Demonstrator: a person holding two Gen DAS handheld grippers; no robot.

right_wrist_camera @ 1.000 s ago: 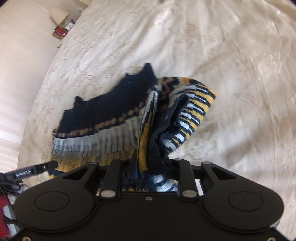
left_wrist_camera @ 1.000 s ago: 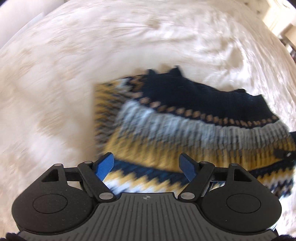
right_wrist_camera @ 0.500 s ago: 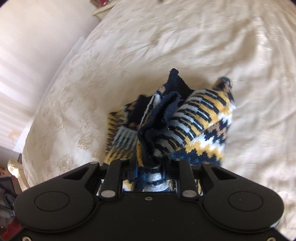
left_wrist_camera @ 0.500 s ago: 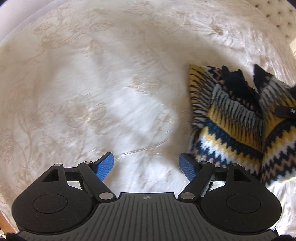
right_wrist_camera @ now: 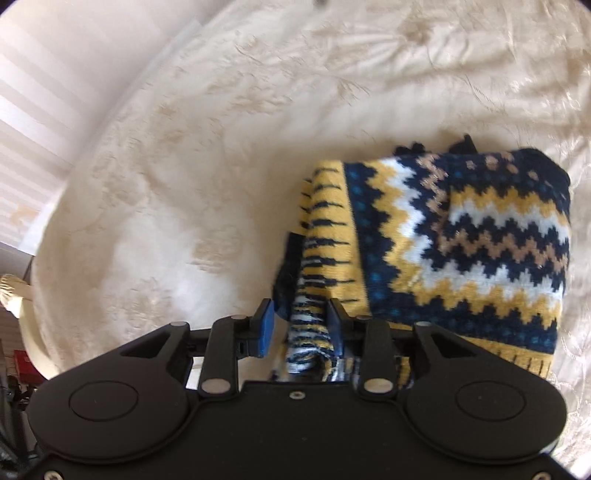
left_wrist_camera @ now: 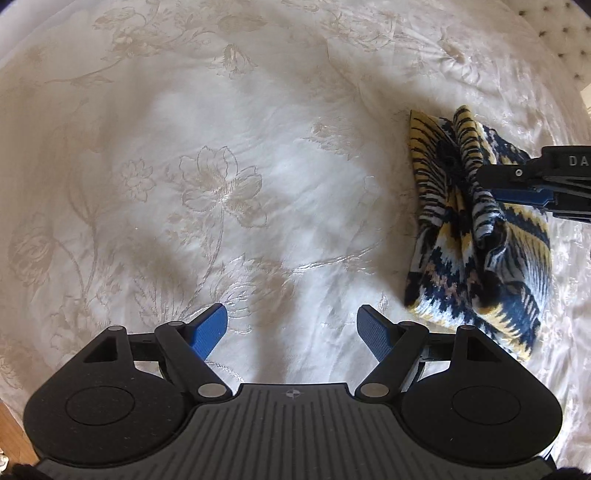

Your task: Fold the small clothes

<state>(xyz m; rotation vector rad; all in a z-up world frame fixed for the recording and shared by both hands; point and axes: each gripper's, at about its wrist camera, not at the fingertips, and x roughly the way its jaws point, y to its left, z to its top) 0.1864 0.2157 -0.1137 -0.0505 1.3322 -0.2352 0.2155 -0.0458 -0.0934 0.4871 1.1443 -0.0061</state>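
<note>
The left gripper point(left_wrist_camera: 291, 325) hovers with jaws spread wide over the cream bedspread point(left_wrist_camera: 221, 166), empty. At its right lies the bunched knit sweater point(left_wrist_camera: 476, 236). The right gripper point(right_wrist_camera: 299, 325), jaws parted, straddles a sweater fold; only its own view shows the zigzag face.

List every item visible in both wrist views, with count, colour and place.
Knitted zigzag-patterned sweater: one, navy, yellow, white and tan, bunched on the bedspread.
Embossed floral bedspread: one, cream, under everything.
Tufted headboard: one, cream, far right corner in the left view.
Left gripper: one, black with blue-padded fingers, spread wide over bare bedspread.
Right gripper: one, black with blue-padded fingers, a sweater fold between them, slightly parted.
</note>
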